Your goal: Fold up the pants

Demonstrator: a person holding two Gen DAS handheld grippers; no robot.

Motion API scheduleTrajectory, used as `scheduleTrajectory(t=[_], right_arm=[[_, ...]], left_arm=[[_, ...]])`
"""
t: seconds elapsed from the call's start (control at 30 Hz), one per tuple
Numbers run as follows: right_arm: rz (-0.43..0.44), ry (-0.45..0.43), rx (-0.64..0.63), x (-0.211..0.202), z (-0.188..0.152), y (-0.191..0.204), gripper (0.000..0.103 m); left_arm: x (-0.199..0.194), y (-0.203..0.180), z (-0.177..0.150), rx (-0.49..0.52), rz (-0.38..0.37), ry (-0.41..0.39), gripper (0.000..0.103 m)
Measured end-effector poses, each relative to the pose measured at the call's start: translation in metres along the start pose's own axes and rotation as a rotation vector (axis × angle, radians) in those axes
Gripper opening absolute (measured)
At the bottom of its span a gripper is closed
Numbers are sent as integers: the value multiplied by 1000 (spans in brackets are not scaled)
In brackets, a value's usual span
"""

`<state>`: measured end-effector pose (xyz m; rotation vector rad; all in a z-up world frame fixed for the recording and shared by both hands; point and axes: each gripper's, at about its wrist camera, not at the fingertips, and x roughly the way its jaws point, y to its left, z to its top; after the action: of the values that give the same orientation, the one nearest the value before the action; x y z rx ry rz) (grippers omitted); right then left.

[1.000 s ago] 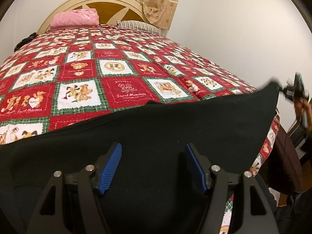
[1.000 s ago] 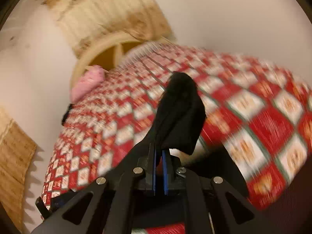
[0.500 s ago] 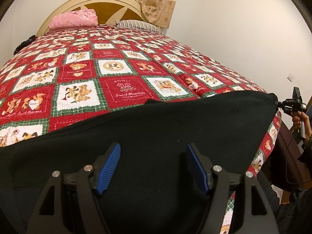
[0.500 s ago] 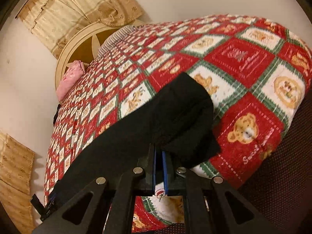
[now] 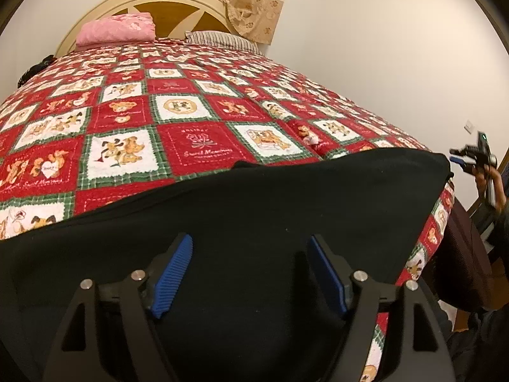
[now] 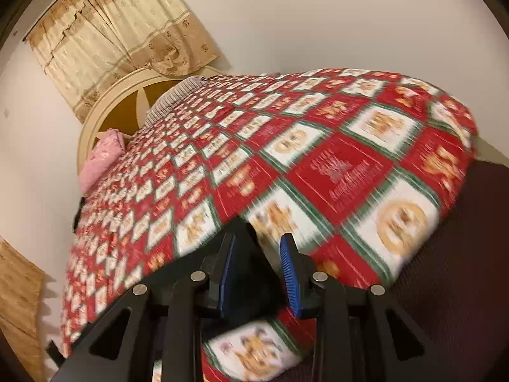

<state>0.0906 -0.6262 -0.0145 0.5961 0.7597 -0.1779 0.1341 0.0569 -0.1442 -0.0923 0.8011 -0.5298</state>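
Observation:
Black pants [image 5: 286,197] lie spread across the near end of a red teddy-bear quilt [image 5: 197,146], their right corner at the bed's edge. My left gripper [image 5: 251,242] hovers over the middle of the fabric. Its jaws are wide and opening, and nothing is pinched between the blue pads. A hand holds my right gripper [image 5: 470,156] just off that right corner. In the blurred right wrist view the right gripper [image 6: 257,238] is opening. The black corner [image 6: 251,267] still sits between its pads, lying against the left one, and the right pad is clear of it.
A pink folded blanket [image 5: 116,28] and a striped pillow [image 5: 219,39] rest at the cream headboard [image 5: 178,3]. A dark maroon bed side [image 6: 461,254] drops below the quilt at the right. A bare wall runs along the bed's right side.
My right gripper carried the pants corner down to the bed's right edge, then parted its jaws off the fabric. The pants now lie flatter. The left jaws stand slightly wider.

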Motion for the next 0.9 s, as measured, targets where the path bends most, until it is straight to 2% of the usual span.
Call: scheduleTrajectory(t=[0.03,0.1,0.17,0.2,0.27,0.37,0.47,0.5,0.53,0.57,0.6,0.67,0.77,0.9], right_arm=[[38,75,13,15,9,1,31],[62,181,42,39,17,1,31],[76,246,53,58,18,1,30],[85,250,51,61,18,2,25],[114,227,14,57,16,9,6],[181,71,-98,22,8,27,6],[188,-44,-194,-5,-7,36,6],[155,-75,-240,-9,-12,38,6],[36,-90,-295,-4,-16,39,6],[-29,-80,-323,2,-17,40,8],[-72,-45,-338,13,-19,35,15],[-88,15,-322,24,-23,23,16],[-36,29,-284,15,-32,12,16],[-137,62,-333,14,-44,11,16]], left_arm=[[0,0,0,2,3,-1,78],[0,0,0,3,5,-2,78],[0,0,0,3,5,-1,78],[0,0,0,3,5,0,78],[1,0,0,5,3,3,79],[2,-1,0,13,1,8,81],[2,-2,0,22,3,11,83],[2,-3,0,24,3,12,83],[2,-3,0,25,5,13,83],[2,-3,0,26,5,14,83],[2,-3,1,26,6,14,83],[2,-4,0,28,9,12,83],[2,-5,1,36,19,10,83],[-1,-10,2,58,31,2,83]])
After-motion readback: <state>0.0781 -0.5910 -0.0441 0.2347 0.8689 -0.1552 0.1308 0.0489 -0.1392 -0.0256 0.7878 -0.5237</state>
